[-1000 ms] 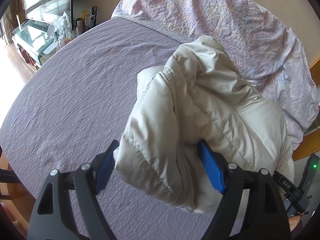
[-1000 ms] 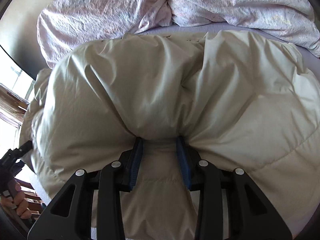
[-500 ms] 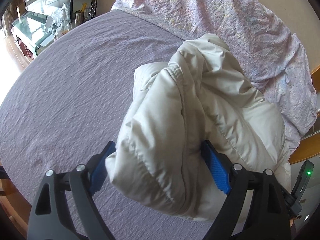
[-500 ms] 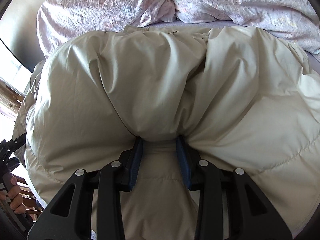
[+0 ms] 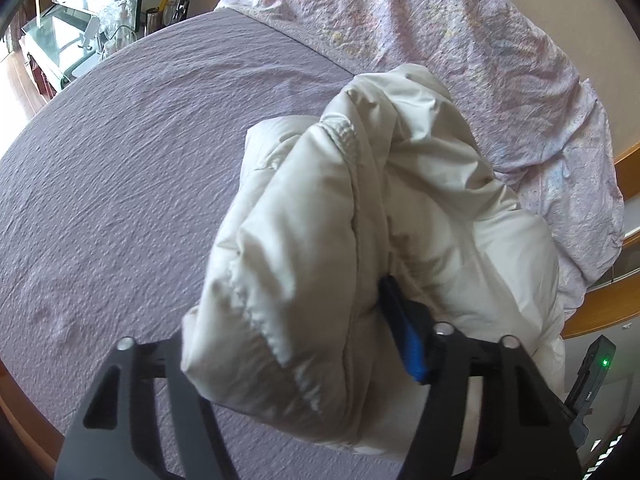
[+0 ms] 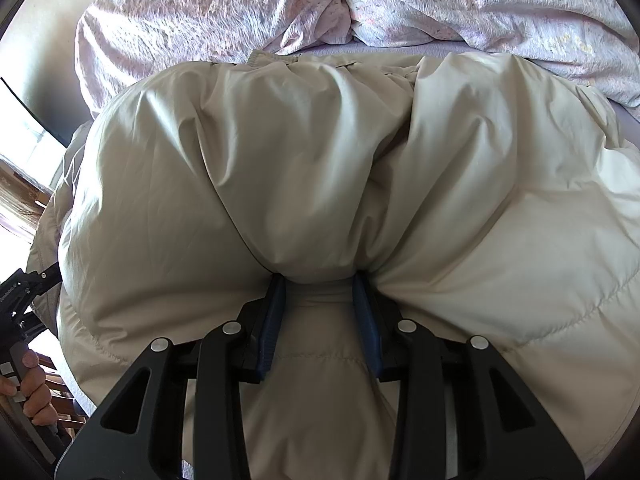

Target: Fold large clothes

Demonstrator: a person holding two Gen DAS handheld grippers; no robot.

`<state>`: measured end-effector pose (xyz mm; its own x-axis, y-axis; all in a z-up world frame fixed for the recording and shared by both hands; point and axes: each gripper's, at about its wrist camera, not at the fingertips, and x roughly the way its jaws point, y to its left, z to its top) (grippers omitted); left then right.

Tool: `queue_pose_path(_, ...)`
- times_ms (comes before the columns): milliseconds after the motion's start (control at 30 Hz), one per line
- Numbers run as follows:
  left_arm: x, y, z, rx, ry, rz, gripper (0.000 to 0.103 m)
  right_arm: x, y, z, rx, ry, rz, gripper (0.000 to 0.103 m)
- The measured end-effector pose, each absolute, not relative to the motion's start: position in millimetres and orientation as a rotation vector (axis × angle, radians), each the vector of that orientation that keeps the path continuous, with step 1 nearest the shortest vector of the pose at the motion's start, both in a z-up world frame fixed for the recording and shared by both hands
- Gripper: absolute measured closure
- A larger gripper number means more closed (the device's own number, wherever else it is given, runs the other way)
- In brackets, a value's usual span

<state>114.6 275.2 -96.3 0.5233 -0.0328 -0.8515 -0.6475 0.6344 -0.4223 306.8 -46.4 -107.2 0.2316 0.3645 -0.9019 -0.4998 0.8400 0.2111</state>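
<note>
I judge the fold as roughly midway. The cream padded jacket (image 5: 360, 216) lies bunched on the lilac bed sheet (image 5: 120, 152), with a cuffed sleeve end (image 5: 256, 320) drawn over the body rather than laid out flat. It is a thick heap, not yet a tidy packet. Still to do, as I see it: lay this sleeve across the body, bring the far part over, and press the bundle flat. The rumpled floral duvet (image 5: 460, 40) lies just behind the jacket, at the head end of the bed.

My left jaws (image 5: 304, 344) have just been closing, and the puffy sleeve fills the space between them. The blue pad (image 5: 404, 340) on one side digs into the fabric; the other pad is hidden under the sleeve, so I read this as a grip taken around the sleeve, at a middling width because the padding is bulky.

My right jaws (image 6: 319, 308) stand fairly narrow and pinch a gathered fold of the jacket's body, with the fabric ballooning out above both pads. At the left edge of that view, a hand (image 6: 34, 384) grips the handle of the other tool.
</note>
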Motion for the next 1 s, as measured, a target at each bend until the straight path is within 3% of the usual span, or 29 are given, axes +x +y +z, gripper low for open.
queue_pose_path(100, 113.0, 274.7, -88.5, -0.823, 0.943, 0.415, 0.064, 306.4, -46.5, -106.9, -0.133, 1.197, 0.597, 0.066)
queue_pose_path(267, 115.1, 271.0, -68.8, -0.817, 0.905, 0.389, 0.074, 305.2, -47.5, -106.6, -0.136, 1.193, 0.602, 0.066)
queue_pose_path(633, 131.0, 223.8, 11.8, -0.725, 0.768, 0.234, 0.076, 305.8, -48.2, -107.8, -0.146, 1.182, 0.627, 0.066)
queue_pose_path(1000, 156.2, 140.7, 58.0, -0.603, 0.731, 0.081, 0.076, 314.6, -64.4, -99.3, -0.113, 1.234, 0.652, 0.066)
